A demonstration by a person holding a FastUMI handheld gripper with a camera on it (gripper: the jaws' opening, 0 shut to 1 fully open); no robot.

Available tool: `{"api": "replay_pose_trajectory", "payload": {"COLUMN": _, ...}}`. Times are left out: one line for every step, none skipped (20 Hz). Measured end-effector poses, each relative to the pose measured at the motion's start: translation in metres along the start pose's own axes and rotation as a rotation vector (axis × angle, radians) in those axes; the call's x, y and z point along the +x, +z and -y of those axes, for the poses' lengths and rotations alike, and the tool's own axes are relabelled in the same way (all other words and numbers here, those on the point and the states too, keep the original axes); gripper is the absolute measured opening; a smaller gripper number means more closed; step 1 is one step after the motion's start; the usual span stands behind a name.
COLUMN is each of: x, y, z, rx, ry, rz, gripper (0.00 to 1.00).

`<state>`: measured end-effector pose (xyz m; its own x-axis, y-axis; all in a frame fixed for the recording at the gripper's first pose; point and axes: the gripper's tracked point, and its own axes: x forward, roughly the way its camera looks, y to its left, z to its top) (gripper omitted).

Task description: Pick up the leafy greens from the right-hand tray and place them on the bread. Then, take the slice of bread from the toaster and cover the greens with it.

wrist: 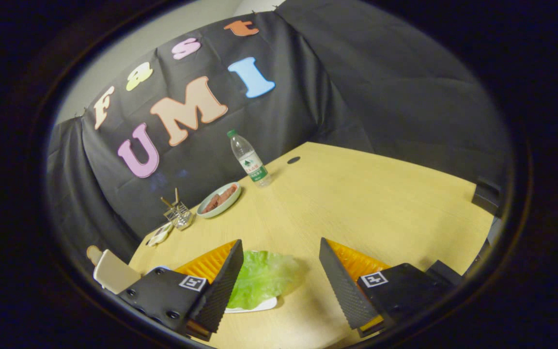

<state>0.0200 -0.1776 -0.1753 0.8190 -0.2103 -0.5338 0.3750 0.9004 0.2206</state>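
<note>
Gripper [281,286] hangs tilted over the counter [380,203] with its 2 fingers spread wide, grasping nothing. Leafy greens [264,276] lie on a white tray [259,306] between the fingers, close against the left one. Well beyond them stand a plate of brown pieces [219,199], a water bottle [250,160] and a small wire rack [178,214]. Left of the left finger sits a beige object [112,271].
</note>
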Motion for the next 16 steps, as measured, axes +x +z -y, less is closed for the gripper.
{"api": "replay_pose_trajectory", "payload": {"x": 0.004, "y": -0.006, "z": 0.001, "rx": -0.004, "ry": -0.001, "rz": -0.024, "gripper": 0.99}}
{"api": "replay_pose_trajectory", "payload": {"x": 0.009, "y": -0.012, "z": 0.001, "rx": -0.008, "ry": 0.002, "rz": -0.043, "gripper": 0.99}}
{"api": "replay_pose_trajectory", "payload": {"x": 0.013, "y": -0.016, "z": 0.000, "rx": -0.010, "ry": 0.005, "rz": -0.060, "gripper": 0.99}}
{"api": "replay_pose_trajectory", "payload": {"x": 0.014, "y": -0.020, "z": 0.000, "rx": -0.009, "ry": 0.012, "rz": -0.071, "gripper": 0.99}}
{"api": "replay_pose_trajectory", "payload": {"x": 0.017, "y": -0.022, "z": -0.002, "rx": -0.007, "ry": 0.020, "rz": -0.080, "gripper": 0.99}}
{"api": "replay_pose_trajectory", "payload": {"x": 0.017, "y": -0.025, "z": -0.003, "rx": -0.010, "ry": 0.026, "rz": -0.089, "gripper": 0.99}}
{"api": "replay_pose_trajectory", "payload": {"x": 0.020, "y": -0.029, "z": -0.003, "rx": -0.016, "ry": 0.029, "rz": -0.098, "gripper": 0.98}}
{"api": "replay_pose_trajectory", "payload": {"x": 0.023, "y": -0.033, "z": -0.003, "rx": -0.019, "ry": 0.030, "rz": -0.108, "gripper": 0.98}}
{"api": "replay_pose_trajectory", "payload": {"x": 0.025, "y": -0.036, "z": -0.002, "rx": -0.020, "ry": 0.030, "rz": -0.121, "gripper": 0.98}}
{"api": "replay_pose_trajectory", "payload": {"x": 0.028, "y": -0.039, "z": -0.003, "rx": -0.019, "ry": 0.034, "rz": -0.130, "gripper": 0.92}}
{"api": "replay_pose_trajectory", "payload": {"x": 0.031, "y": -0.040, "z": -0.005, "rx": -0.012, "ry": 0.039, "rz": -0.135, "gripper": 0.86}}
{"api": "replay_pose_trajectory", "payload": {"x": 0.032, "y": -0.042, "z": -0.006, "rx": -0.010, "ry": 0.042, "rz": -0.139, "gripper": 0.80}}
{"api": "replay_pose_trajectory", "payload": {"x": 0.033, "y": -0.042, "z": -0.006, "rx": -0.007, "ry": 0.047, "rz": -0.140, "gripper": 0.74}}
{"api": "replay_pose_trajectory", "payload": {"x": 0.032, "y": -0.043, "z": -0.006, "rx": -0.003, "ry": 0.052, "rz": -0.142, "gripper": 0.67}}
{"api": "replay_pose_trajectory", "payload": {"x": 0.033, "y": -0.043, "z": -0.008, "rx": 0.002, "ry": 0.058, "rz": -0.142, "gripper": 0.61}}
{"api": "replay_pose_trajectory", "payload": {"x": 0.033, "y": -0.043, "z": -0.009, "rx": 0.007, "ry": 0.064, "rz": -0.145, "gripper": 0.55}}
